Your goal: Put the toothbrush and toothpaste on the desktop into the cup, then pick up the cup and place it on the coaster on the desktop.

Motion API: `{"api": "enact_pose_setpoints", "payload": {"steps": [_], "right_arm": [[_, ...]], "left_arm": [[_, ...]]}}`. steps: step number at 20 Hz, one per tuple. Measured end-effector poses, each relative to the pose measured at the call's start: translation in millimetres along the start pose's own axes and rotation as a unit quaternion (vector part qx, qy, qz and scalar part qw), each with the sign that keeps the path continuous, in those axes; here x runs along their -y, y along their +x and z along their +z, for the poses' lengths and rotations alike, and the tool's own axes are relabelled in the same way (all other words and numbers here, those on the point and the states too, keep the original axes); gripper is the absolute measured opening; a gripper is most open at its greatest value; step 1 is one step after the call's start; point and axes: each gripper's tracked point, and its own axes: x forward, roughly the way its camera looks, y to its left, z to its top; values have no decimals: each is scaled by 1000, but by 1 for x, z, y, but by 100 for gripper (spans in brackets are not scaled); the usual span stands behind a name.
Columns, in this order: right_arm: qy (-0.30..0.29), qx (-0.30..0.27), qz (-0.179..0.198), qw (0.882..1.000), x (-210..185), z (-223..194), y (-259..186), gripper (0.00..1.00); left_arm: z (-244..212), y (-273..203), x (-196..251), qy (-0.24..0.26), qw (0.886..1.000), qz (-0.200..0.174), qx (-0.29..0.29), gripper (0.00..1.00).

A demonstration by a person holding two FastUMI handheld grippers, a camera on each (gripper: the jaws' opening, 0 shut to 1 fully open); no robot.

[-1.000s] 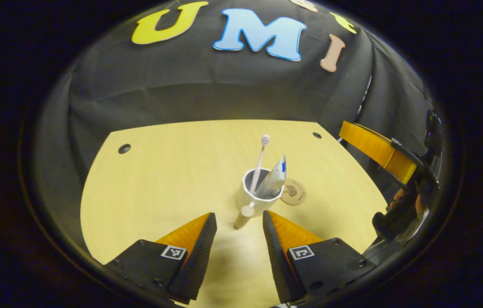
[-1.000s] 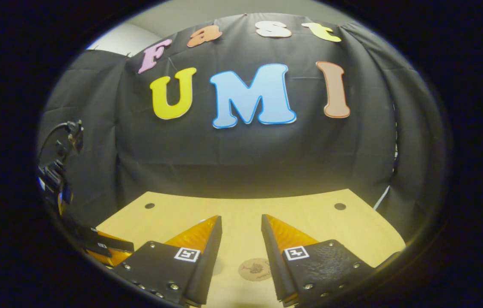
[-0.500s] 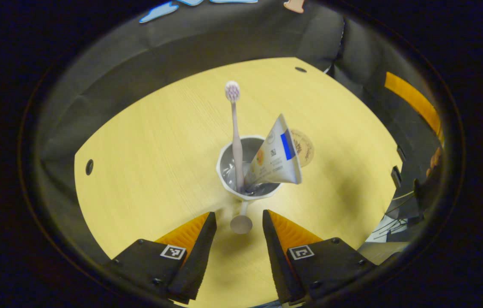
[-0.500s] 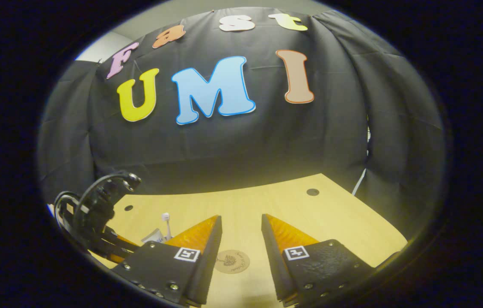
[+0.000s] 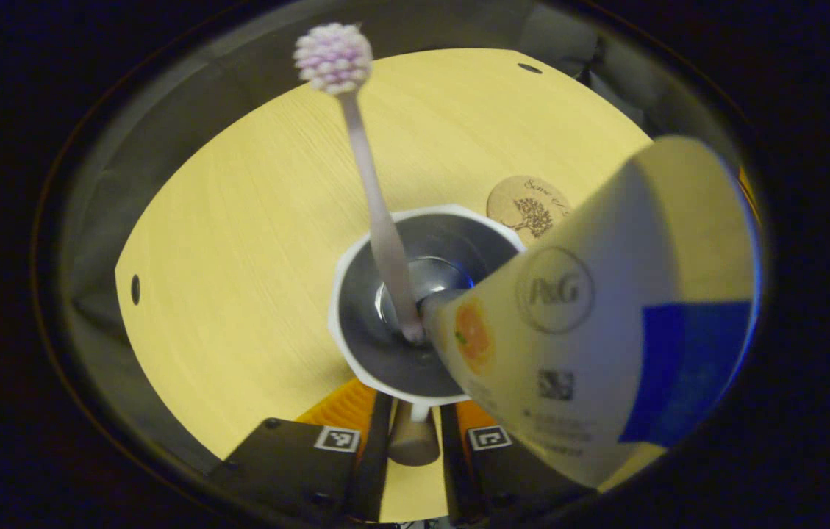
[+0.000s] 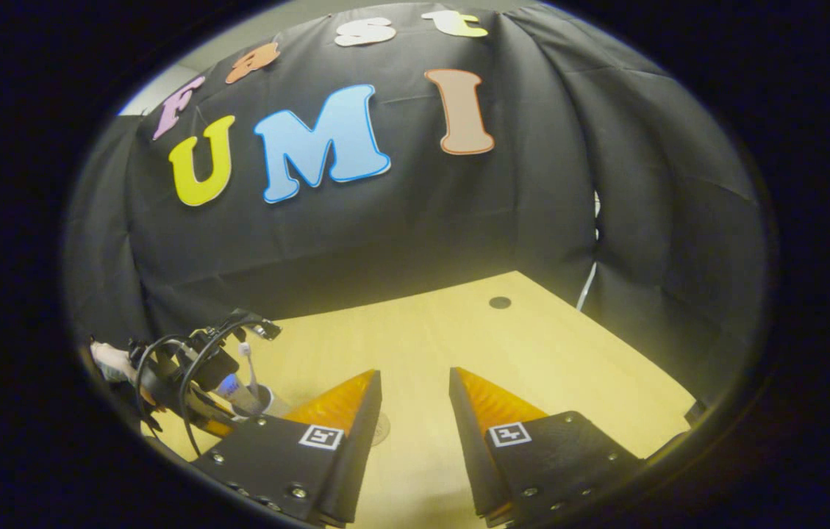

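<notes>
The cup (image 5: 415, 308) handle is pinched by the left gripper (image 5: 415, 441); the right gripper (image 6: 415, 411) is spread. Leaning toothpaste (image 5: 591, 323) might tip it before the coaster (image 5: 528, 209) beyond.

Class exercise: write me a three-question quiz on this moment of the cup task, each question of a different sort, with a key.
1. True or false: the toothbrush and toothpaste stand inside the cup.
2. What do the left gripper fingers close around? A) the cup's handle B) the coaster C) the toothbrush
3. Fill in: the right gripper is ___.

Key: 1 true; 2 A; 3 open, holding nothing.
</notes>
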Motion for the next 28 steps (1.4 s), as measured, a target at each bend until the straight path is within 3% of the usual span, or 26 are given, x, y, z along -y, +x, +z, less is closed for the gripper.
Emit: {"api": "enact_pose_setpoints", "payload": {"steps": [2, 7, 11, 23, 28], "right_arm": [[6, -5, -6, 1000, 10, -4, -1, 57], [7, -6, -8, 1000, 24, -3, -1, 57], [10, -3, -6, 1000, 30, -1, -1, 57], [30, -7, -35, 999, 73, -10, -15, 57], [40, -10, -52, 998, 89, -14, -22, 57]], "left_arm": [[1, 2, 1, -2, 1000, 2, -5, 34], [7, -2, 2, -21, 999, 15, 19, 32], [16, -16, 15, -1, 999, 17, 30, 33], [72, -18, 104, 53, 998, -8, 45, 32], [85, -4, 118, 52, 998, -8, 39, 33]]}}
